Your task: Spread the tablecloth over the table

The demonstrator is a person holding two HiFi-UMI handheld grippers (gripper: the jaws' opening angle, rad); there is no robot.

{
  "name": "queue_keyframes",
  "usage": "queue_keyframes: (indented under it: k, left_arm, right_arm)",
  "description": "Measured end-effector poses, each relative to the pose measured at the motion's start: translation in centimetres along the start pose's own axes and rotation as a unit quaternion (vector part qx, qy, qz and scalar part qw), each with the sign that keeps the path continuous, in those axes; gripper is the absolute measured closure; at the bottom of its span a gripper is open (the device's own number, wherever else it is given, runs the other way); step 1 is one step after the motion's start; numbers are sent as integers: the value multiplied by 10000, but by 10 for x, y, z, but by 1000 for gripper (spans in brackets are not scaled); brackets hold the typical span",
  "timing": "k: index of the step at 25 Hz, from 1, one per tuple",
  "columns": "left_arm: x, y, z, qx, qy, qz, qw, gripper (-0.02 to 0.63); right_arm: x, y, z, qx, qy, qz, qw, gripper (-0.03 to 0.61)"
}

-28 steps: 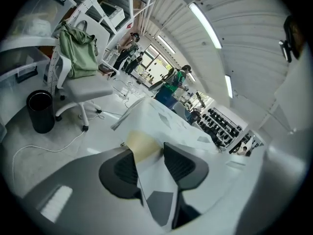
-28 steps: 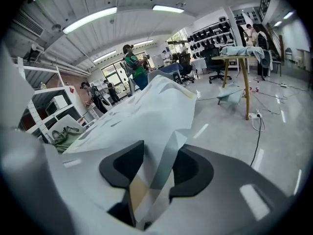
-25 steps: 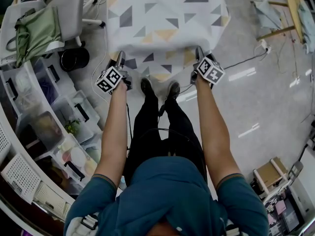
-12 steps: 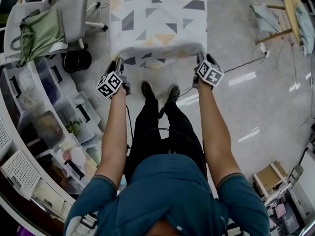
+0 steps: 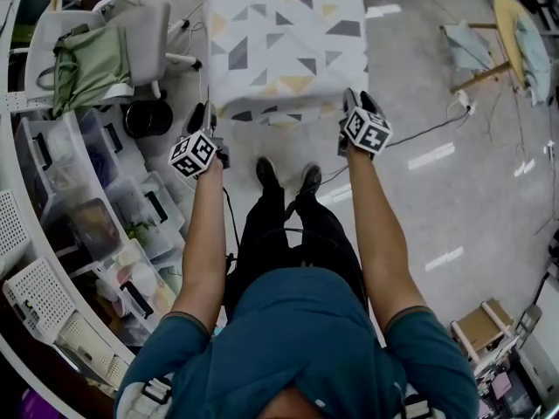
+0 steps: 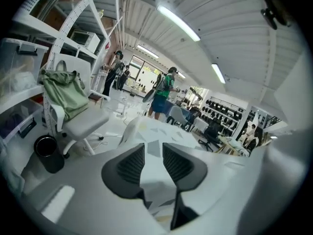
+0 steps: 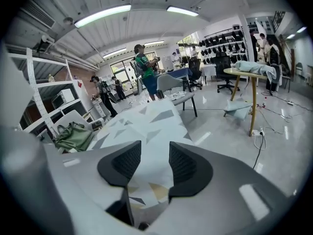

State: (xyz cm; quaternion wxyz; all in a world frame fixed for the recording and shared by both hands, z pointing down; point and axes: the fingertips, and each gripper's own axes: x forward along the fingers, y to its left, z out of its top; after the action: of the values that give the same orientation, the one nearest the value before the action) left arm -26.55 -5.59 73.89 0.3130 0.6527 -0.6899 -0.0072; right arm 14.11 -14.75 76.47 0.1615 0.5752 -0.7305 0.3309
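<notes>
The white tablecloth [image 5: 288, 42] with grey and yellow triangles lies over the table ahead of me, its near edge hanging toward my feet. My left gripper [image 5: 203, 117] is at the cloth's near left corner. In the left gripper view [image 6: 153, 160] the jaws have just been closing. A gap still shows between the pads, and patterned cloth [image 6: 146, 131] is seen through it without being pinched. My right gripper [image 5: 351, 101] is at the near right corner. In its own view [image 7: 155, 163] the jaws stand apart over the cloth [image 7: 146, 126].
A white office chair carrying a green bag [image 5: 87, 59] and a black bin [image 5: 140, 116] stand left of the table. Clear storage boxes [image 5: 131, 208] line shelves along the left. A round wooden table [image 5: 515, 24] and floor cables [image 5: 437, 107] are at the right. People [image 7: 144, 67] stand far behind.
Both grippers have risen along the cloth's hanging near edge to about the tabletop's corners. Less of the hanging flap shows in the head view now.
</notes>
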Motion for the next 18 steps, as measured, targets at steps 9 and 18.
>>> queue_keyframes:
  k: [9,18]
  left_arm:
    - [-27,-108,140,486,-1214,-1385,9817,615]
    - [-80,-205,233,1959,-1612,-2499,9345,615]
  right_arm:
    - [-46,94,85,-343,-831,1019,9907,404]
    - [-146,211,183,-1443,-1852,2037,9505,568]
